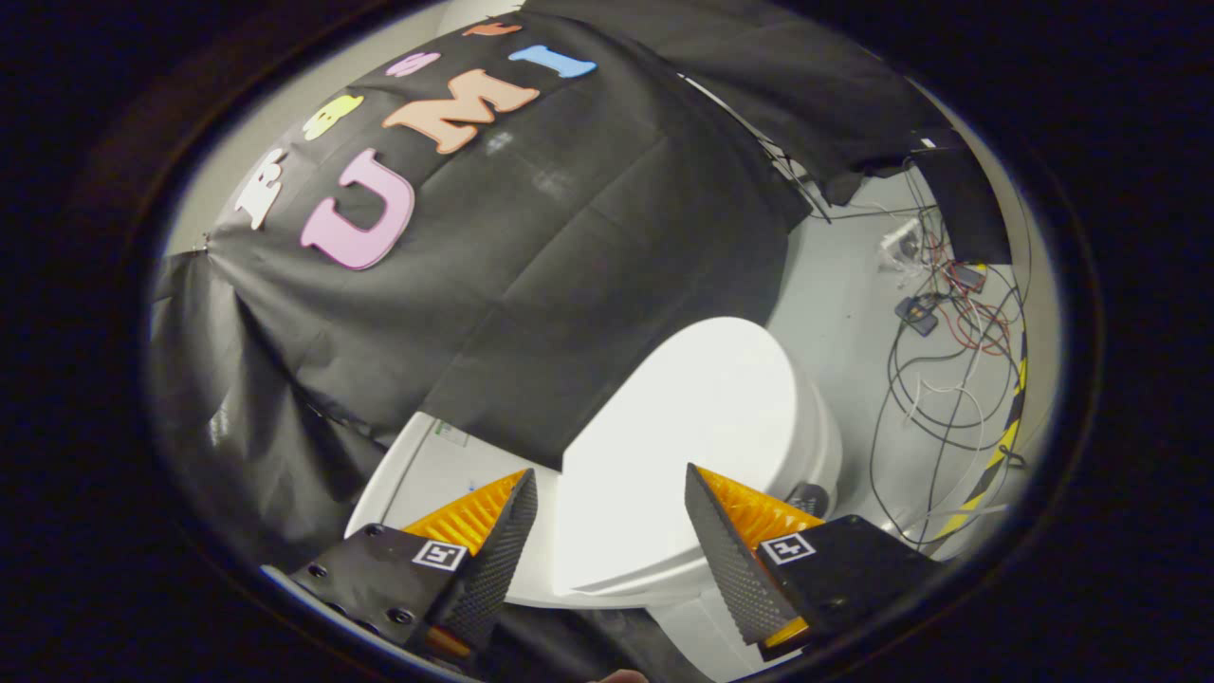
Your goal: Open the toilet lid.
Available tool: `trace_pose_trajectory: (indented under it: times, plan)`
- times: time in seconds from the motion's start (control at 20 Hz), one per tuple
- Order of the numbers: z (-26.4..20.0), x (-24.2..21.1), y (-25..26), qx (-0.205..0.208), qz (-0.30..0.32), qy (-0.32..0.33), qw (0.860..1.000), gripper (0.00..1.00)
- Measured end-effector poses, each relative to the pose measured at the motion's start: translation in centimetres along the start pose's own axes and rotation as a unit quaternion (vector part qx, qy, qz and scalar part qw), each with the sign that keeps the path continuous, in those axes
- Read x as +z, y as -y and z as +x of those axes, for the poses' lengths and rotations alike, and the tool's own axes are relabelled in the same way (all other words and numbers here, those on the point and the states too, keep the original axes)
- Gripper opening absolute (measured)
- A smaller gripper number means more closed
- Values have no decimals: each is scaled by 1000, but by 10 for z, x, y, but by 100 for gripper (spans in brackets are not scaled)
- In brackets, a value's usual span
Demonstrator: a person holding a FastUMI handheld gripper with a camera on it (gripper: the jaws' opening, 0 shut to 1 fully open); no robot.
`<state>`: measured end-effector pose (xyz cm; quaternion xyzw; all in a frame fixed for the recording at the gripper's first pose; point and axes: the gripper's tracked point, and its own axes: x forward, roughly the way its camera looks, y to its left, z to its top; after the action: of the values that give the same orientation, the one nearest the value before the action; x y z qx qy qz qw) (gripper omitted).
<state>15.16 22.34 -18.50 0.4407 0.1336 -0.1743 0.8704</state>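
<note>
A white toilet stands against the black cloth wall, its lid [692, 427] lying flat and closed over the bowl [823, 446]. The white tank [427, 470] sits behind it, partly under the cloth. My gripper [612, 479] hovers above the hinge end of the lid, open, with nothing between its fingers. The lid's smooth top shows through the gap between the fingers and stretches beyond them. Both fingers are apart from the lid.
Black cloth [531, 275] hangs close behind the toilet and tank. On the grey floor [844, 313] beyond the bowl lie tangled cables [934, 379] and small electronics [915, 313]. A yellow-black striped strip [1005, 446] runs along the floor's far side.
</note>
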Motion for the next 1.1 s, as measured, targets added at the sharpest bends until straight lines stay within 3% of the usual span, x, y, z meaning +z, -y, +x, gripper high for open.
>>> trace_pose_trajectory:
  times: [0.2, 0.35, 0.55, 0.7, 0.85, 0.9, 1.0, 1.05, 1.1]
  plan:
    - [0, -8, 54, -23, 28, -5, 999, 96]
    - [-1, -23, 96, -39, 61, -15, 997, 78]
    - [7, -44, 135, -66, 100, -41, 992, 78]
    - [20, -55, 138, -58, 138, -60, 987, 78]
    - [39, -62, 132, -30, 167, -70, 983, 40]
    - [43, -66, 130, -25, 170, -77, 982, 32]
    - [46, -64, 129, -26, 178, -73, 981, 31]
    - [50, -37, 132, -8, 192, -56, 980, 21]
    - [61, -66, 124, -9, 185, -70, 980, 12]
